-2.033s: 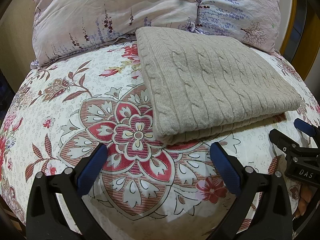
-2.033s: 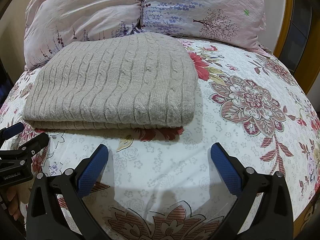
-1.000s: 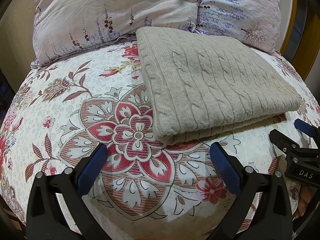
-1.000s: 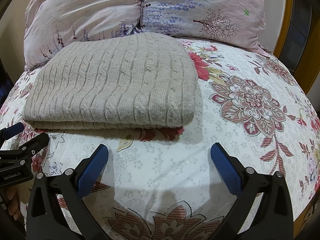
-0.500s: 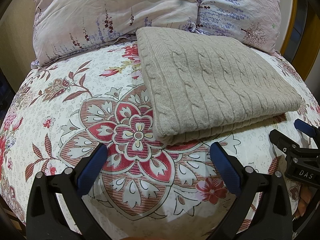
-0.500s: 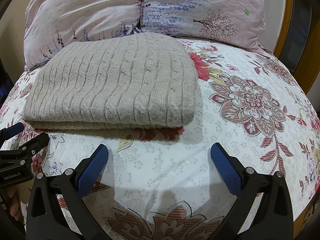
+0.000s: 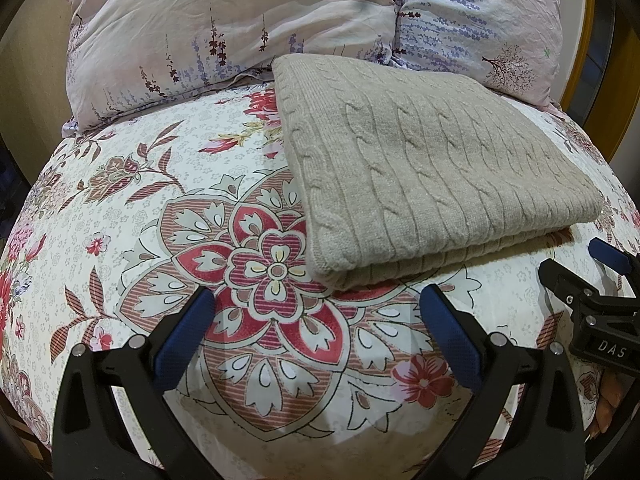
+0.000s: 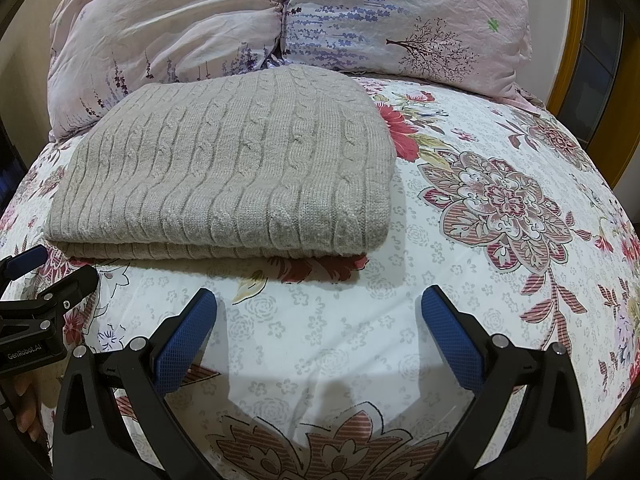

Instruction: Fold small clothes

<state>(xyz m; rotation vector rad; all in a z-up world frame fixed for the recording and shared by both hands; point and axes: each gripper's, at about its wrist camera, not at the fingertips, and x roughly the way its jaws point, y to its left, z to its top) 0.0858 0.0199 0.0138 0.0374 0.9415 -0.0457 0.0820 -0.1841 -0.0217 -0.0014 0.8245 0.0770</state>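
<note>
My left gripper [image 7: 316,320] and right gripper [image 8: 318,318] gape wide, empty; the folded sweater [image 8: 228,168] lies ahead, folded edge facing my fingers, long axis crosswise.

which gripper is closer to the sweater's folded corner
Left, by a little. The left gripper sits just short of the sweater, whose near folded corner lies ahead between its open fingers. The right gripper is also open, with a wider strip of sheet before the sweater's edge.
</note>
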